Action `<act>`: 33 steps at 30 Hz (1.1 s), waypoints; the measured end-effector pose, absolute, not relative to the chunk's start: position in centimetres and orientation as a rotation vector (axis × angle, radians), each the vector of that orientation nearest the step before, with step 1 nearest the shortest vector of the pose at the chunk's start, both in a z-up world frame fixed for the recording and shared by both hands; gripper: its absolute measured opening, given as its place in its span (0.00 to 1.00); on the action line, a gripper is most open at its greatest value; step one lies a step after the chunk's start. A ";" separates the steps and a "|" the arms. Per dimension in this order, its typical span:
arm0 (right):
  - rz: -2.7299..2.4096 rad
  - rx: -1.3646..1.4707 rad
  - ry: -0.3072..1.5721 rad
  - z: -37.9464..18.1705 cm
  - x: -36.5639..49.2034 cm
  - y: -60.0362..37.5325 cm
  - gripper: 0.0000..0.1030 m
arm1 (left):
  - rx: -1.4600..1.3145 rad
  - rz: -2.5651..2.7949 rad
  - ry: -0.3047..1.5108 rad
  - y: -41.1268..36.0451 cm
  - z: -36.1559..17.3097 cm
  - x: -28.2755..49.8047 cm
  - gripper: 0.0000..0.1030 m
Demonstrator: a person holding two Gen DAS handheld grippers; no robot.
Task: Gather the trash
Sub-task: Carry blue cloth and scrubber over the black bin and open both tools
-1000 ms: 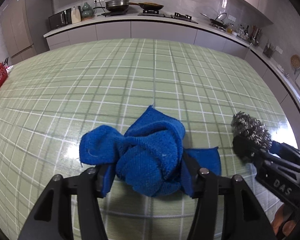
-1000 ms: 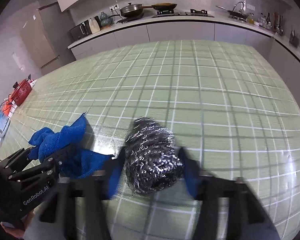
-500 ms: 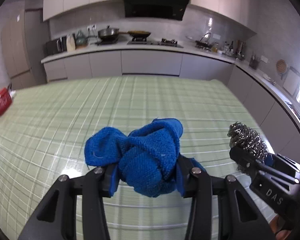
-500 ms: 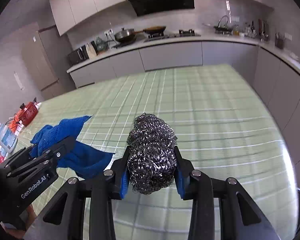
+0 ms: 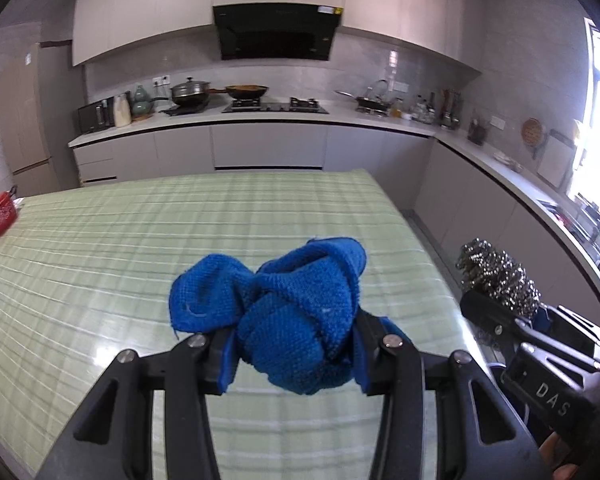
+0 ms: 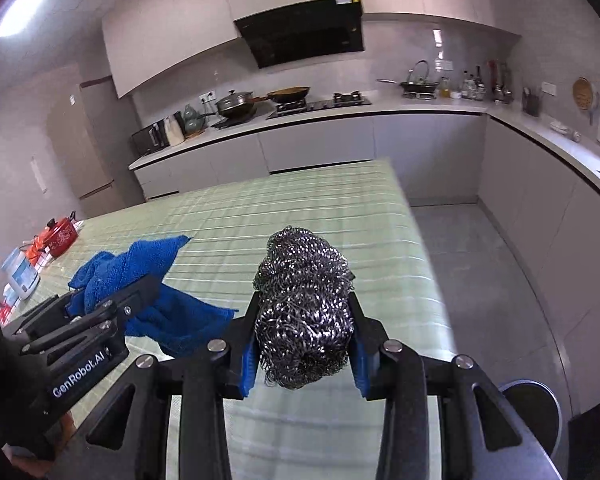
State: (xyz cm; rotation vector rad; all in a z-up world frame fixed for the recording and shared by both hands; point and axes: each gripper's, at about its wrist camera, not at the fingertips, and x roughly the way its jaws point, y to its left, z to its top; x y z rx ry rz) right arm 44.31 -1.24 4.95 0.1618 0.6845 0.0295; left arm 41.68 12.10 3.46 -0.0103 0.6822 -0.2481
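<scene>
A crumpled blue cloth (image 5: 292,312) hangs above the green checked table (image 5: 140,248), pinched between the blue pads of my left gripper (image 5: 294,356), which is shut on it. A steel wool scourer (image 6: 304,312) sits squeezed in my right gripper (image 6: 305,354), also lifted off the table. In the right wrist view the left gripper (image 6: 112,312) with the blue cloth (image 6: 140,272) is at the left. The left wrist view shows the right gripper (image 5: 496,316) and the scourer (image 5: 496,276) at the right edge.
A red pot (image 6: 60,236) and a white jar (image 6: 20,276) stand at the table's far left edge. A round grey bin (image 6: 540,404) sits on the floor right of the table. Kitchen counters (image 5: 260,120) with pans line the back and right walls.
Both grippers closed tighter on the cloth and the scourer, then rose off the table and pulled back. The view now tilts up toward the cabinets.
</scene>
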 end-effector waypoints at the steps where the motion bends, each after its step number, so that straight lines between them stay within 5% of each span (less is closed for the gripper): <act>1: 0.021 0.167 0.680 5.1 43.7 -1.8 0.39 | 0.001 -0.263 0.681 11.3 3.6 41.0 0.45; 19: -0.182 0.255 0.740 3.3 29.9 -12.3 0.39 | 0.058 -0.479 0.749 2.1 2.3 32.5 0.45; 33: -0.165 0.296 0.824 -0.3 23.8 -31.2 0.39 | 0.051 -0.439 0.849 -13.8 -1.1 27.3 0.45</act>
